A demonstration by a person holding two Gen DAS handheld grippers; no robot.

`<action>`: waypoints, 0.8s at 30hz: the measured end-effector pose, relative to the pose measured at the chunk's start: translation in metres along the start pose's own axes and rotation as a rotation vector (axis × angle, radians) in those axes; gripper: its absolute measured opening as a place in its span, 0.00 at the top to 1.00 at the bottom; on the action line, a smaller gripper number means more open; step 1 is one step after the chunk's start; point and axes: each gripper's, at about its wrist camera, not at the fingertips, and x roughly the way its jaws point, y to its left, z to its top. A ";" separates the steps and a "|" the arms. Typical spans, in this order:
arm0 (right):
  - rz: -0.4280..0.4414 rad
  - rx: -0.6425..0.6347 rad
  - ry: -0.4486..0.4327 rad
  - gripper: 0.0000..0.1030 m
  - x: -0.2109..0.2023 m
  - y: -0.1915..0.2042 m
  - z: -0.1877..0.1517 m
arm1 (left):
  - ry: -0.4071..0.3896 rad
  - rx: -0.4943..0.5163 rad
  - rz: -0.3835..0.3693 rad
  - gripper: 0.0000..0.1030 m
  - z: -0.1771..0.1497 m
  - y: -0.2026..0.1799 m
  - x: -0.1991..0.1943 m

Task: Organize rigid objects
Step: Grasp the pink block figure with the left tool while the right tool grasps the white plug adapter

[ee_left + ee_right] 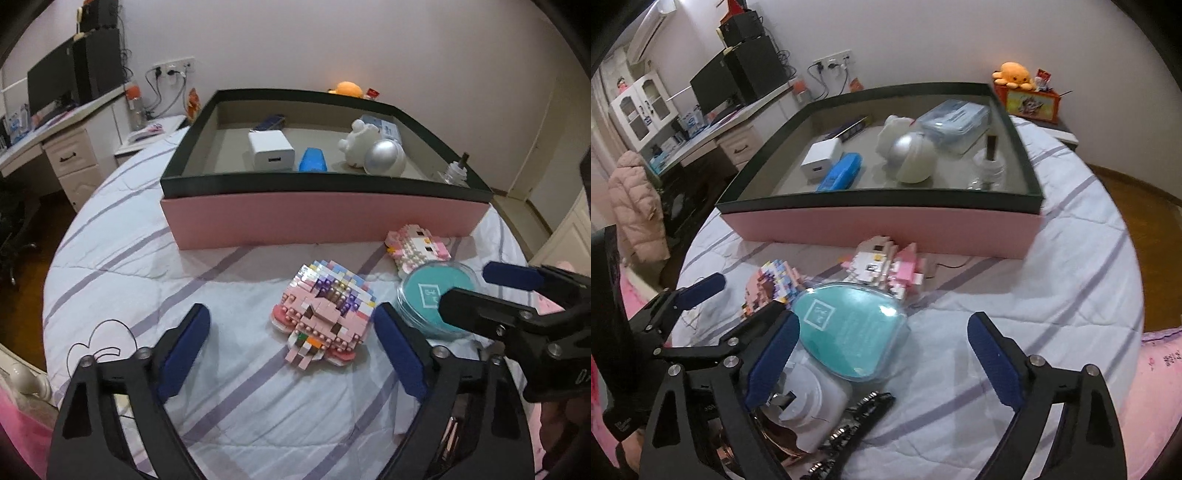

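Left wrist view: we read no clear writing; the teal case [436, 299] bears only a white square mark, unreadable. The pink box [325, 221] on the bed [147, 258] holds a white charger [270, 150], a blue case [313, 160], a white figure [360, 142] and a silver ball [385, 157]. Our left gripper [291, 350] stands open, empty, and the block figure [321, 317] lies on the quilt just ahead, between the fingers [184, 347].

Right wrist view: our right gripper [882, 354] is open, holding nothing. The teal case [849, 332] lies just beside the left finger [772, 358], a second block figure [886, 266] behind it near the box [886, 229].
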 end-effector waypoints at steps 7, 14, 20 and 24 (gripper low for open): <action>0.007 0.013 0.012 0.13 0.005 0.000 0.005 | 0.016 0.013 -0.040 0.28 0.003 -0.005 0.002; 0.030 0.088 -0.025 0.18 -0.010 -0.021 -0.001 | 0.021 0.015 -0.057 0.36 -0.006 -0.005 -0.003; 0.033 0.035 -0.041 0.19 -0.027 -0.010 -0.024 | 0.015 0.004 -0.060 0.42 -0.011 -0.004 -0.007; 0.062 -0.014 -0.050 0.23 -0.036 0.007 -0.035 | 0.002 -0.009 -0.032 0.41 -0.019 0.000 -0.017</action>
